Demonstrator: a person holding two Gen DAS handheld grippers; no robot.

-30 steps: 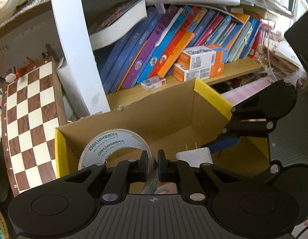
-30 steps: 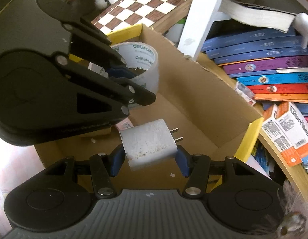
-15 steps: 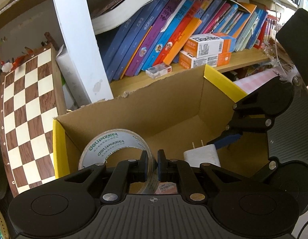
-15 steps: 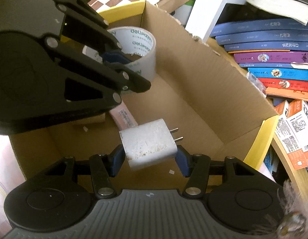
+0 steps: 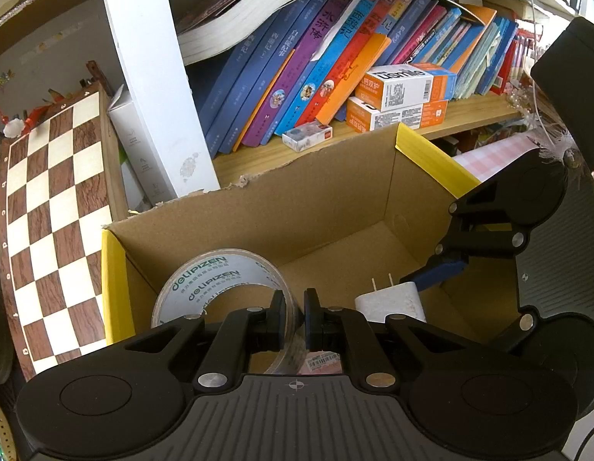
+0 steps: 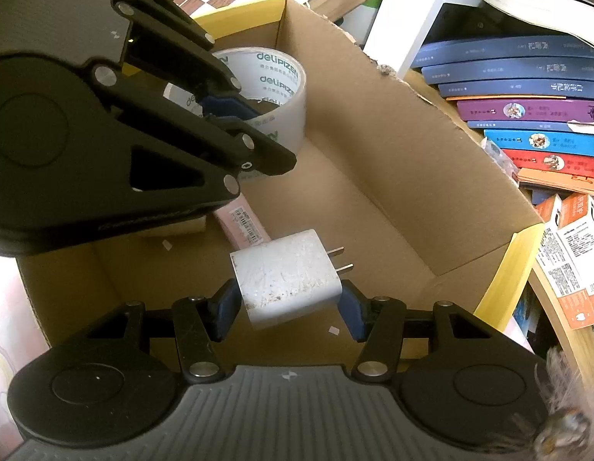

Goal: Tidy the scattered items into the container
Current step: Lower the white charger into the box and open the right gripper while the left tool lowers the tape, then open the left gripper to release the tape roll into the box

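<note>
The left gripper (image 5: 295, 317) points down and forward. Its two black fingers (image 5: 276, 317) are squeezed close together, with only the thin wall of a tape roll (image 5: 220, 288) pinched between them. One finger is inside the ring and the other is outside it. The right gripper (image 6: 287, 305) points down more steeply. Its jaws are partly apart, and its blue pads (image 6: 226, 303) press on both sides of a white plug (image 6: 285, 282). The plug's two metal pins stick out past the fingers.
</note>
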